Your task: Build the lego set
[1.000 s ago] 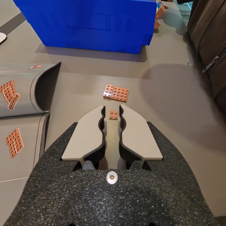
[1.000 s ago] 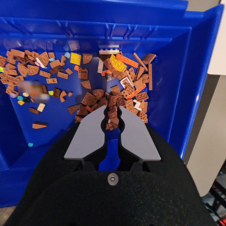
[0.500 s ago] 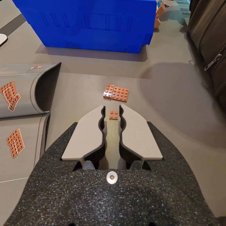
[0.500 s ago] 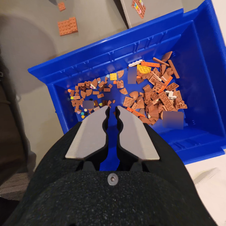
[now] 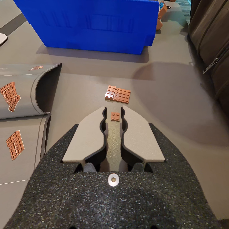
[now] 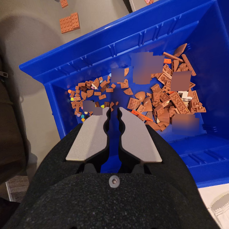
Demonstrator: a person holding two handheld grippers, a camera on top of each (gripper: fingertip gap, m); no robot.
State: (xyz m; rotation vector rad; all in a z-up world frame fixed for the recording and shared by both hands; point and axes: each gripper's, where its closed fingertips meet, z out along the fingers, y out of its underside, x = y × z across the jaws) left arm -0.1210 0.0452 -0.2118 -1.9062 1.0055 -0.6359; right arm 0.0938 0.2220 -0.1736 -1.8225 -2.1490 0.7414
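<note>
My left gripper [image 5: 113, 107] is open and empty, low over the grey table. A small brown 2x2 plate [image 5: 115, 116] lies flat between its fingertips, apart from both. Just beyond lies a brown plate assembly [image 5: 118, 94], a 2x4 part joined to a 4x4 part. My right gripper [image 6: 113, 109] is open and empty, held above the blue bin [image 6: 86, 49]. The bin holds several loose brown bricks [image 6: 163, 99], with a few small coloured ones. The assembly [image 6: 69, 22] and the small plate [image 6: 64, 3] also show in the right wrist view, beyond the bin.
An open instruction booklet [image 5: 18, 111] lies at the left, one page curled up. The blue bin's wall [image 5: 93, 24] stands at the back of the table. A dark bag with a zipper [image 5: 210, 43] is at the right edge. A white surface [image 6: 216, 204] lies near the bin. The tips of one gripper are about 30 centimetres away from the tips of the other.
My right gripper has risen out of the bin's brick pile and turned, now looking down on the whole bin; its jaws hold nothing. The left gripper has stayed in place.
</note>
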